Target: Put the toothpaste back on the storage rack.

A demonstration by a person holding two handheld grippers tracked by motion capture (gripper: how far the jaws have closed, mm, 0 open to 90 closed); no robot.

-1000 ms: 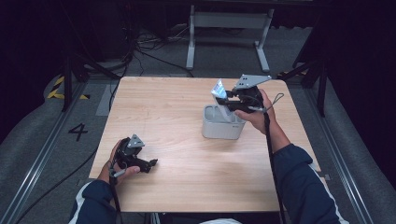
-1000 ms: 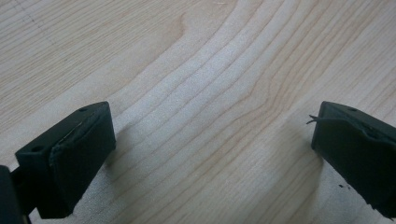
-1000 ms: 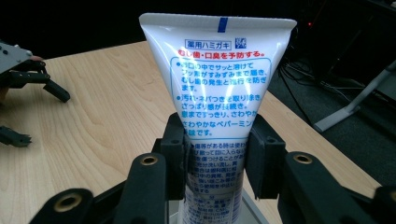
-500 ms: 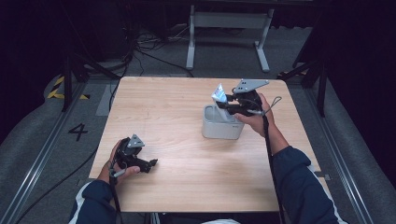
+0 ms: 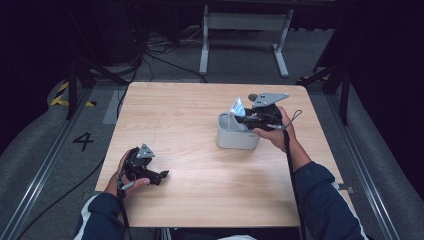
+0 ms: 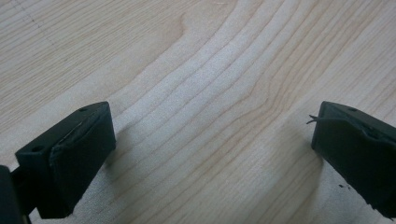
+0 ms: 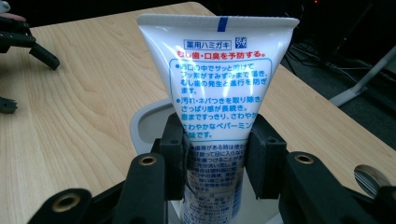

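My right gripper (image 5: pixel 246 118) is shut on a white toothpaste tube (image 7: pixel 219 88) with blue and red print, its crimped end up. The tube (image 5: pixel 238 106) stands upright with its lower part inside a grey cup-like holder (image 5: pixel 233 136) on the wooden table (image 5: pixel 200 190). In the right gripper view both black pads (image 7: pixel 176 154) press the tube's sides just above the holder's rim (image 7: pixel 142 122). My left gripper (image 5: pixel 161 176) rests low at the table's front left, jaws wide open over bare wood, nothing between its fingers (image 6: pixel 74 144).
The table's edges drop to a dark floor with cables and a metal stand leg (image 5: pixel 204 42) beyond the far side. A floor rail (image 5: pixel 40 172) marked with a "4" runs along the left. The left hand's gripper (image 7: pixel 23 39) appears far off in the right gripper view.
My right gripper has sunk a little with the tube, bringing the tube lower into the grey holder. The left gripper has stayed put.
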